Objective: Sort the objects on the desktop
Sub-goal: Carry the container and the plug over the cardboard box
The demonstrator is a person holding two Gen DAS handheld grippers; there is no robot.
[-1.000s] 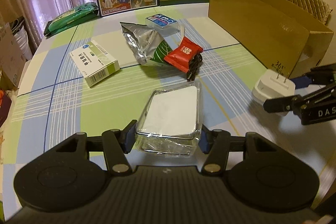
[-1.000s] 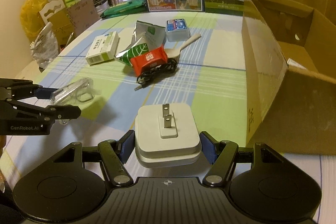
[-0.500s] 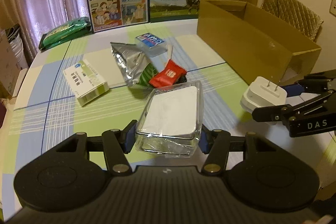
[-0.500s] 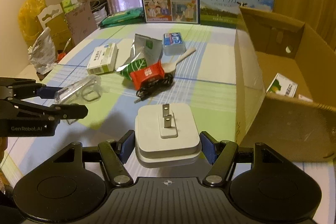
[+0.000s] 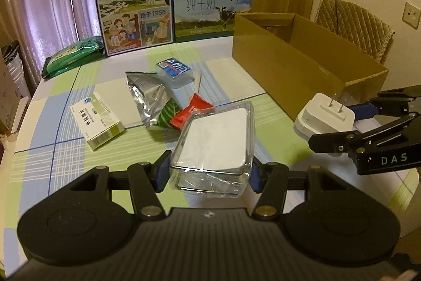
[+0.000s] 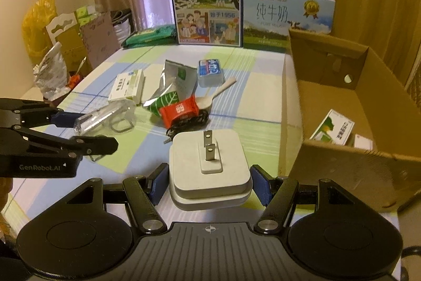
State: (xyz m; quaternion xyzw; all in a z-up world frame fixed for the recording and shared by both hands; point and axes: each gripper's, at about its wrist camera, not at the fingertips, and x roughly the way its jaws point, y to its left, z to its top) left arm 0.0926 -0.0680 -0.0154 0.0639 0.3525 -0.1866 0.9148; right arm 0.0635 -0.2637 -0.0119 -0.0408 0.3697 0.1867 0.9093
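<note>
Cardboard is what the coming move turns on: the open cardboard box [image 6: 339, 107] stands on the right side of the table [image 6: 252, 123], its long axis running away from the cameras, and its near corner lies just to the right of the right gripper [image 6: 209, 182]. That gripper is clamped on a white plug adapter [image 6: 209, 162], which is held clear of the cloth with its two metal prongs pointing forward and up. The left gripper [image 5: 208, 173] is closed on a clear plastic case [image 5: 215, 144] with a white insert, also lifted off the table, and it is seen from the right wrist view to be further to the left, well apart from the box. The right hand's load is therefore judged to be the nearer of the two to the box; only a short carry rightward and over the near wall appears to be needed, whereas the case would have to be brought across the table behind or over the adapter. Inside the box a small green-and-white carton [image 6: 332, 129] is already lying near the front wall, so the drop is best aimed at the bare floor beyond it. On the table a medicine box [image 5: 97, 124], a silver pouch [image 5: 146, 99], a red sachet [image 5: 190, 112] and a blue-lidded tub [image 5: 175, 70] are not yet sorted.
</note>
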